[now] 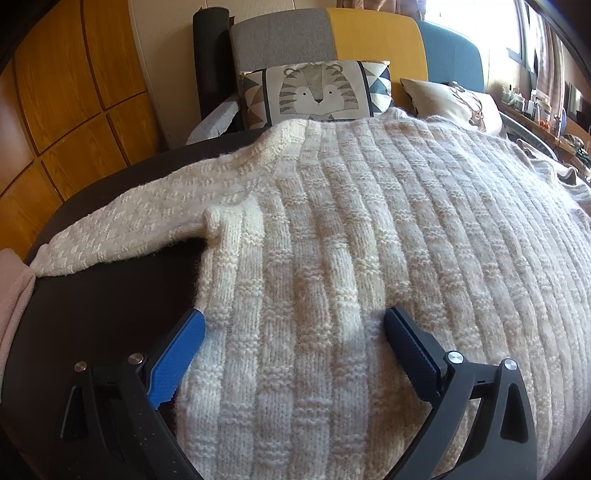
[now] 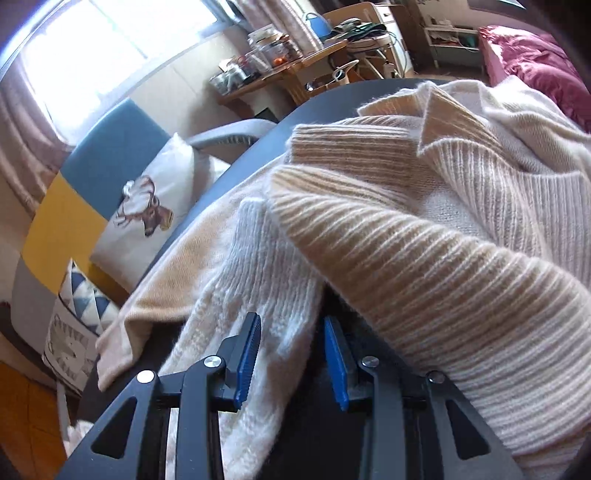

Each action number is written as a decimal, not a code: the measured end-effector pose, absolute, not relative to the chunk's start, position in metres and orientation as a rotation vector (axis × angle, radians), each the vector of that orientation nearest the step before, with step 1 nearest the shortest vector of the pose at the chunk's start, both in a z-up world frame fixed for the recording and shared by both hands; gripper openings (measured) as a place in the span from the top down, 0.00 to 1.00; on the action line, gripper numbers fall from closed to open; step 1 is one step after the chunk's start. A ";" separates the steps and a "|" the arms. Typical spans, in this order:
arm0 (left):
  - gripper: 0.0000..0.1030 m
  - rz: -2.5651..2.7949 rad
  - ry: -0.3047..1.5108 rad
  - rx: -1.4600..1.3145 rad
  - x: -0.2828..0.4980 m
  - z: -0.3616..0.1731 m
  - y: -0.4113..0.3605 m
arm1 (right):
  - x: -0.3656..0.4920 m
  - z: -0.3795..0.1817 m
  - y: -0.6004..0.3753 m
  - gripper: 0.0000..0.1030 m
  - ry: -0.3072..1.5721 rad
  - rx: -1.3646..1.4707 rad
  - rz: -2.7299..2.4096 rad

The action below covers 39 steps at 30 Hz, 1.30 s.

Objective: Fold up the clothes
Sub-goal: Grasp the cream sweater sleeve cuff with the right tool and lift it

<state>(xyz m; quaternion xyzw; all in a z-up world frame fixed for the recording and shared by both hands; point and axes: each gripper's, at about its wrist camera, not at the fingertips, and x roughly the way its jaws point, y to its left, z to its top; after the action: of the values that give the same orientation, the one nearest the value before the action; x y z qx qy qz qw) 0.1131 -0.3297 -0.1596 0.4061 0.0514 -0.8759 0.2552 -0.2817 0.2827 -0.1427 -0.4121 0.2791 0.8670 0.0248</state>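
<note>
Taking the cream cable-knit sweater [image 1: 332, 229] as my landmark, I have the left gripper [image 1: 293, 332] sitting low at its near hem, jaws spread wide with the knit lying between the two blue pads and nothing pinched; I judge that width suits straddling a thick edge before closing. The sweater itself lies flat and face-up on the dark round table [image 1: 103, 295], one sleeve [image 1: 129, 221] stretched out to its left side, which fits either a garment laid out for folding or one about to take a sleeve fold. At the sweater's other side, my right gripper [image 2: 291, 354] has its jaws partly apart around a white knit sleeve [image 2: 266, 280] that runs between them; whether the pads actually bite the wool I cannot tell. Just beyond that sleeve, a beige striped ribbed sweater [image 2: 424, 240] is heaped loosely. Farthest beyond the cream sweater, a tiger-print cushion [image 1: 317, 92] leans on the sofa [image 1: 373, 33].
</note>
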 end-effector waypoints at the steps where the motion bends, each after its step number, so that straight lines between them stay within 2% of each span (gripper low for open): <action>1: 0.03 -2.378 0.139 1.102 0.113 -0.160 -0.330 | -0.283 -0.143 0.282 0.66 0.859 -1.263 2.687; 4: 0.03 -2.378 0.136 1.100 0.113 -0.160 -0.329 | -0.286 -0.143 0.278 0.67 0.802 -1.257 2.705; 7: 0.03 -2.378 0.136 1.100 0.113 -0.160 -0.329 | -0.290 -0.141 0.273 0.92 0.769 -1.311 2.734; 8: 0.03 -2.378 0.137 1.100 0.113 -0.160 -0.329 | -0.289 -0.140 0.272 0.93 0.795 -1.313 2.742; 10: 0.03 -2.378 0.139 1.101 0.113 -0.160 -0.329 | -0.286 -0.131 0.268 0.93 0.798 -1.278 2.766; 17: 0.03 -2.380 0.145 1.102 0.113 -0.159 -0.330 | -0.251 -0.072 0.267 0.94 0.628 -1.008 2.833; 22: 0.03 -2.380 0.150 1.104 0.113 -0.160 -0.330 | -0.244 -0.082 0.286 0.94 0.537 -1.022 2.693; 29: 0.03 -2.380 0.153 1.107 0.113 -0.160 -0.330 | -0.231 -0.127 0.307 0.93 0.688 -1.145 2.593; 31: 0.03 -2.380 0.155 1.108 0.113 -0.160 -0.331 | -0.231 -0.135 0.310 0.88 0.781 -1.165 2.596; 32: 0.03 -2.379 0.155 1.109 0.113 -0.160 -0.331 | -0.230 -0.137 0.312 0.79 0.823 -1.168 2.596; 33: 0.03 -2.379 0.154 1.109 0.113 -0.160 -0.330 | -0.230 -0.140 0.314 0.77 0.866 -1.171 2.594; 37: 0.03 -2.385 0.153 1.110 0.113 -0.160 -0.331 | -0.229 -0.149 0.320 0.78 1.026 -1.186 2.587; 38: 0.03 -2.385 0.153 1.110 0.113 -0.160 -0.331 | -0.230 -0.148 0.318 0.89 1.025 -1.201 2.594; 39: 0.03 -2.385 0.154 1.110 0.113 -0.160 -0.331 | -0.230 -0.144 0.316 0.91 1.005 -1.205 2.604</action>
<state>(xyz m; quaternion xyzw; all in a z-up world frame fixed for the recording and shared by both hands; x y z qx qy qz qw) 0.1127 -0.3312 -0.1598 0.4078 0.0565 -0.8762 0.2505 -0.2297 0.3164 -0.1441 -0.3959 0.3300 0.8555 0.0505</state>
